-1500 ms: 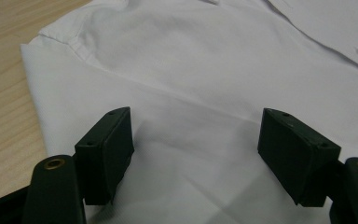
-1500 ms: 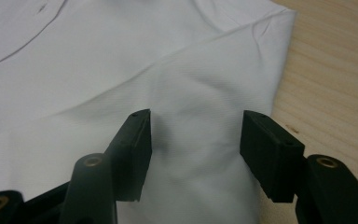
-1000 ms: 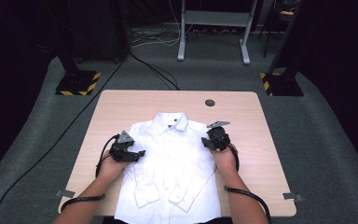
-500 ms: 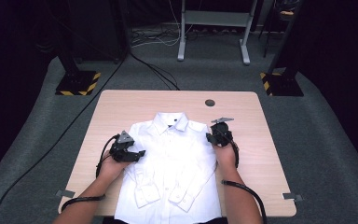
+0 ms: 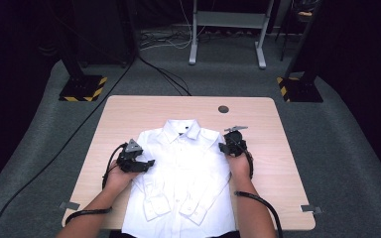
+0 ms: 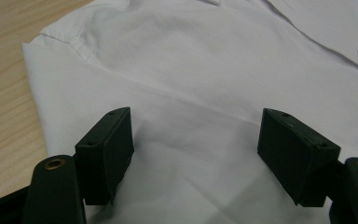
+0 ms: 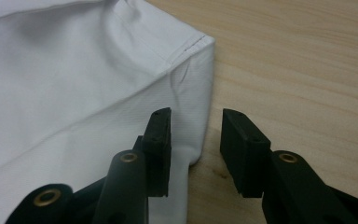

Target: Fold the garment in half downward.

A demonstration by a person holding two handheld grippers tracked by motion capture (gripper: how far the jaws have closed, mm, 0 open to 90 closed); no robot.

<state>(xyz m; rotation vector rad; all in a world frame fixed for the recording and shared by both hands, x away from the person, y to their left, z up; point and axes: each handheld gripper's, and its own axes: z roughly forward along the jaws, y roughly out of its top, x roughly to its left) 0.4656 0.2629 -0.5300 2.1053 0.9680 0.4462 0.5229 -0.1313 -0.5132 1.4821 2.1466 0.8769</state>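
A white button-up shirt (image 5: 183,173) lies flat on the wooden table (image 5: 129,111), collar at the far side and both sleeves folded in over the front. My left gripper (image 5: 141,161) hovers over the shirt's left shoulder area, jaws wide open above the white cloth (image 6: 191,93). My right gripper (image 5: 226,145) sits at the shirt's right shoulder edge. Its jaws are partly open and straddle the folded edge of the shirt (image 7: 193,116), one jaw over the cloth and the other over bare wood (image 7: 307,70).
A dark round hole (image 5: 223,108) sits near the table's far edge. Cables trail from both grippers off the near edge. Beyond the table are a grey carpet, floor cables and stand bases with yellow-black striping (image 5: 82,89).
My right gripper has shifted slightly outward and away, to the shirt's right shoulder edge. The left gripper has stayed almost still.
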